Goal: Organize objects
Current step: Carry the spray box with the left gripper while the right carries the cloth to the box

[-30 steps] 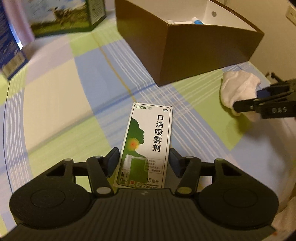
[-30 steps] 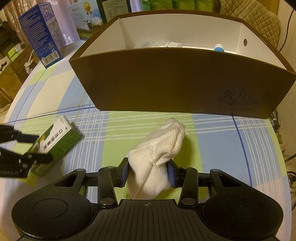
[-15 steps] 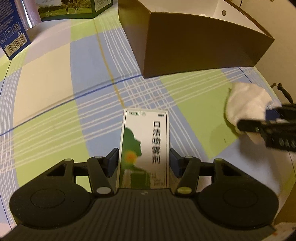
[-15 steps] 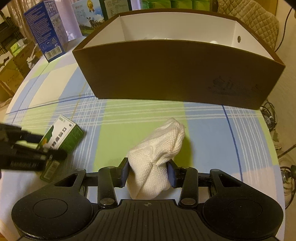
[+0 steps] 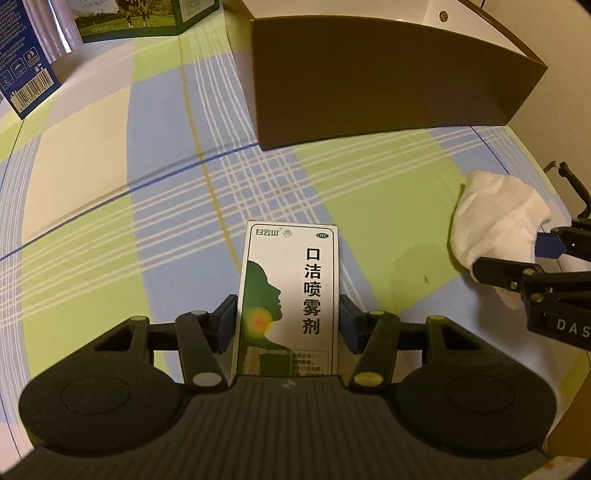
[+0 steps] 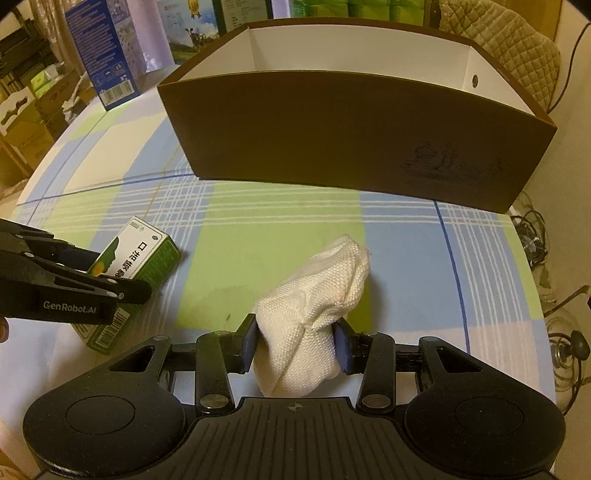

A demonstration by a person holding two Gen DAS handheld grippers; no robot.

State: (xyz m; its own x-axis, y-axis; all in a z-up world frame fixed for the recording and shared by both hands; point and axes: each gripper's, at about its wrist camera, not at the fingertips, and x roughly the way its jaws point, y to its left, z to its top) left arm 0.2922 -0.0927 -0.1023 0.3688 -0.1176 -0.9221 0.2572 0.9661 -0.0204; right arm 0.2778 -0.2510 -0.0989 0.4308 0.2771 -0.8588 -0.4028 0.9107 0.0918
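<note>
Left wrist view: the left gripper [image 5: 288, 321] pinches a white-and-green cardboard medicine box [image 5: 290, 295] over a table covered in a blue, green and cream plaid cloth [image 5: 110, 177], near a brown open-topped cardboard box [image 5: 369, 81]. The right gripper [image 6: 295, 341] is clamped on a bunched white woven cloth [image 6: 314, 306] near the table's edge; milk cartons [image 6: 107, 55] stand behind, and cables [image 6: 532, 236] lie on the floor

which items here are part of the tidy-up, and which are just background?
In play:
- spray box, in left gripper
- white cloth, in right gripper
- brown box, likely destination

Background:
- blue carton
- milk carton
- quilted chair
- cables
</note>
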